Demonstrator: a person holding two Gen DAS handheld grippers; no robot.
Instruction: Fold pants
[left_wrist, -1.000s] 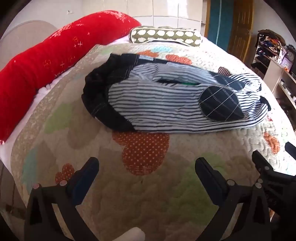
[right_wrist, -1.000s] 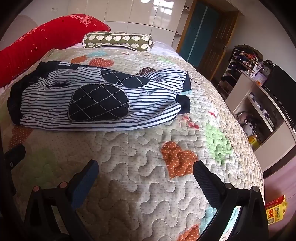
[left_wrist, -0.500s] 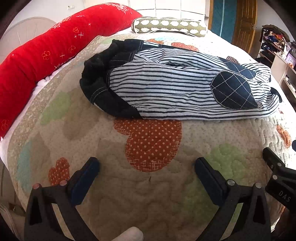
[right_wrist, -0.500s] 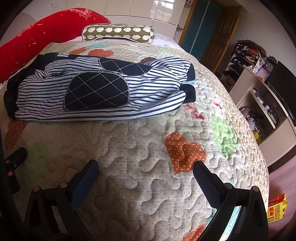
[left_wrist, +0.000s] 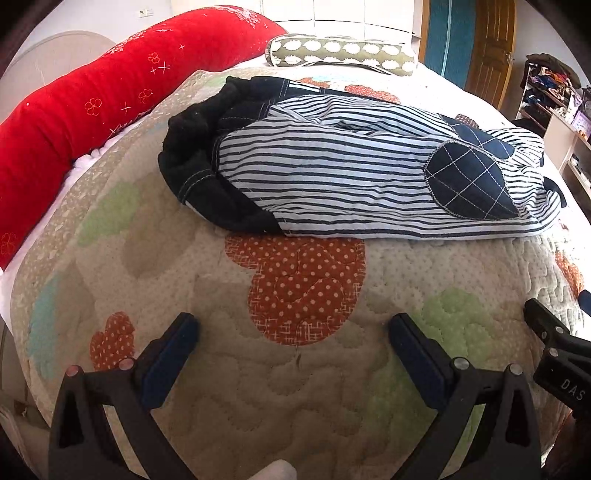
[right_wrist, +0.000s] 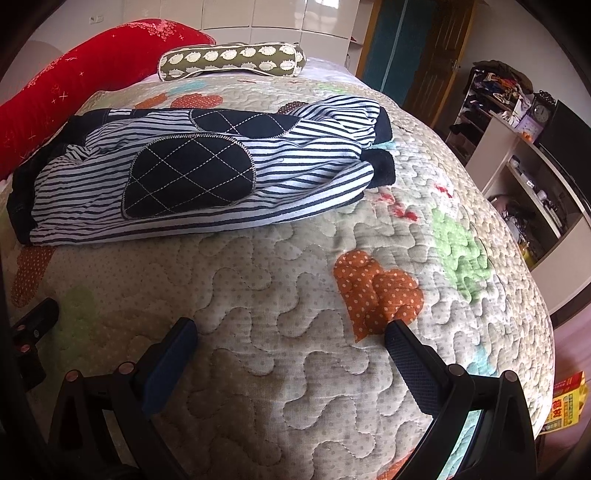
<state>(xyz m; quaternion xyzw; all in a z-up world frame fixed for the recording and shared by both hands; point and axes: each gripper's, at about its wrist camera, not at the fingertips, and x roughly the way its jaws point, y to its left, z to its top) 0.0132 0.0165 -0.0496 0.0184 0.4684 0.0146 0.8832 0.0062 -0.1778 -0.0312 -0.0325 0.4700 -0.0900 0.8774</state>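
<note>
Striped navy-and-white pants (left_wrist: 351, 177) with dark quilted knee patches lie across the quilted bed cover (left_wrist: 295, 369), legs stacked, dark waistband at the left, dark cuffs at the right (right_wrist: 382, 166). The pants also show in the right wrist view (right_wrist: 184, 184). My left gripper (left_wrist: 291, 332) is open and empty, above the quilt in front of the waistband end. My right gripper (right_wrist: 290, 336) is open and empty, above the quilt in front of the cuff end. Neither touches the pants.
A long red bolster (left_wrist: 74, 103) runs along the bed's left side. A green patterned pillow (right_wrist: 232, 61) lies at the head. Shelves with clutter (right_wrist: 517, 122) stand to the right of the bed. The bed's right edge drops off near a yellow box (right_wrist: 565, 402).
Both grippers have moved forward toward the pants, which now look larger and nearer. The jaws stay open. The pants have not moved.
</note>
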